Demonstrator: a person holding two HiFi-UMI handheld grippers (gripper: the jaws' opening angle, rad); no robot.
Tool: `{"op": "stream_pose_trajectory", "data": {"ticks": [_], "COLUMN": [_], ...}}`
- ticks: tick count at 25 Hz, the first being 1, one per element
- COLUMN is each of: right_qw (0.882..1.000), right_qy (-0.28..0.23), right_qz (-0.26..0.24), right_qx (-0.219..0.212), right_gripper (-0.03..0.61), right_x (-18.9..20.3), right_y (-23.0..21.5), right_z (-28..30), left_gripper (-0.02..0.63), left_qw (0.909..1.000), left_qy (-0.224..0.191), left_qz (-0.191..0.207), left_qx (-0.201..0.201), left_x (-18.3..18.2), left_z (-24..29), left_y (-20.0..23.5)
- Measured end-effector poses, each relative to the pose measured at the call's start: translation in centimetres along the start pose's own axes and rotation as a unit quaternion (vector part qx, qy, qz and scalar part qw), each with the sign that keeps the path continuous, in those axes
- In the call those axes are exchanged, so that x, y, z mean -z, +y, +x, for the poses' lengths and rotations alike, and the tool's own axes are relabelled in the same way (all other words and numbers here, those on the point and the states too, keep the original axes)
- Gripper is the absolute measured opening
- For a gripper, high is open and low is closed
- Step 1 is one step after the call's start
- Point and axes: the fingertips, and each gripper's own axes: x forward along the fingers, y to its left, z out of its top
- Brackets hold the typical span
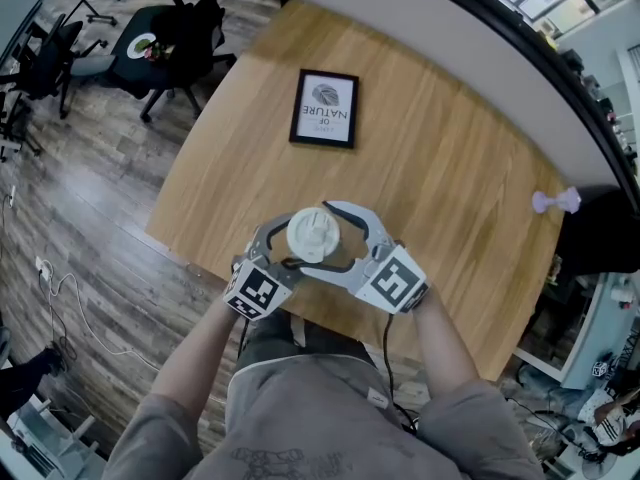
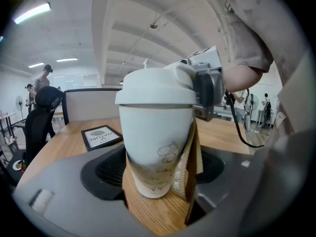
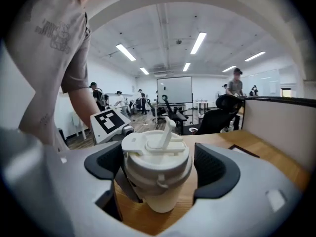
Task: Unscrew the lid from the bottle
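Note:
A white bottle [image 2: 155, 132] stands upright on the wooden table [image 1: 440, 168] near its front edge. Its white lid [image 1: 313, 235] has a flip spout raised [image 3: 165, 130]. My left gripper [image 2: 158, 174] is shut on the bottle's lower body, with a pad against each side. From the other side, my right gripper [image 3: 157, 169] is shut on the lid [image 3: 155, 154], higher up. In the head view the left gripper [image 1: 295, 253] and the right gripper [image 1: 335, 238] meet round the bottle. A brown ribbed strip [image 2: 191, 162] lies against the bottle's right side; I cannot tell what it is.
A black-framed picture [image 1: 324, 108] lies flat farther back on the table. A small lilac object [image 1: 555, 201] sits near the right edge. Office chairs [image 1: 170, 38] stand beyond the far left corner. A cable [image 1: 70, 298] runs over the floor to the left.

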Motion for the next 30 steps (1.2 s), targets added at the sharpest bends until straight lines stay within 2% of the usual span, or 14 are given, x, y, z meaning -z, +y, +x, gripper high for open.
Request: {"op": "stream_pose_trajectory", "data": {"ticks": [4,7,13,14,16,17,22,28,30], "right_qw": [0.995,0.991,0.989,0.989,0.99,0.991,0.996,0.995,0.995], "right_qy": [-0.051,-0.07,-0.085,-0.087,-0.087,-0.083,-0.063,-0.051,-0.044], "right_qz": [0.055,0.06,0.062,0.068,0.074,0.073,0.016,0.009,0.021], "right_qx": [0.071,0.093,0.101,0.097,0.083,0.078,0.069,0.084,0.089], "right_gripper": [0.448,0.448,0.454,0.466,0.54,0.556,0.557,0.548,0.534], "right_x": [-0.2,-0.7,-1.0,-1.0,-1.0,-0.9,-1.1,-0.8,-0.7], "right_y": [-0.1,-0.4,-0.8,-0.6,-0.3,-0.2,-0.5,-0.9,-1.1], "right_z": [-0.1,0.5,1.1,1.2,1.8,2.1,3.7,3.5,3.6], "left_gripper": [0.362,0.362,0.36,0.36,0.36,0.36,0.359,0.359,0.359], "left_qw": [1.0,0.9999,0.9999,1.0,1.0,1.0,1.0,1.0,1.0], "left_qy": [-0.004,-0.007,-0.005,-0.004,-0.003,-0.003,-0.002,-0.005,-0.004], "left_qz": [0.001,-0.003,-0.001,0.0,0.0,0.001,-0.002,0.001,0.0], "left_qx": [-0.005,-0.008,-0.009,-0.008,-0.008,-0.008,-0.006,-0.007,-0.008], "left_x": [-0.4,-0.4,-0.4,-0.4,-0.3,-0.3,-0.3,-0.3,-0.3], "left_z": [-0.1,-0.2,0.0,0.0,-0.1,-0.1,-0.1,0.0,0.1], "left_y": [0.1,0.2,0.3,0.2,0.1,0.0,0.2,0.2,0.2]}}
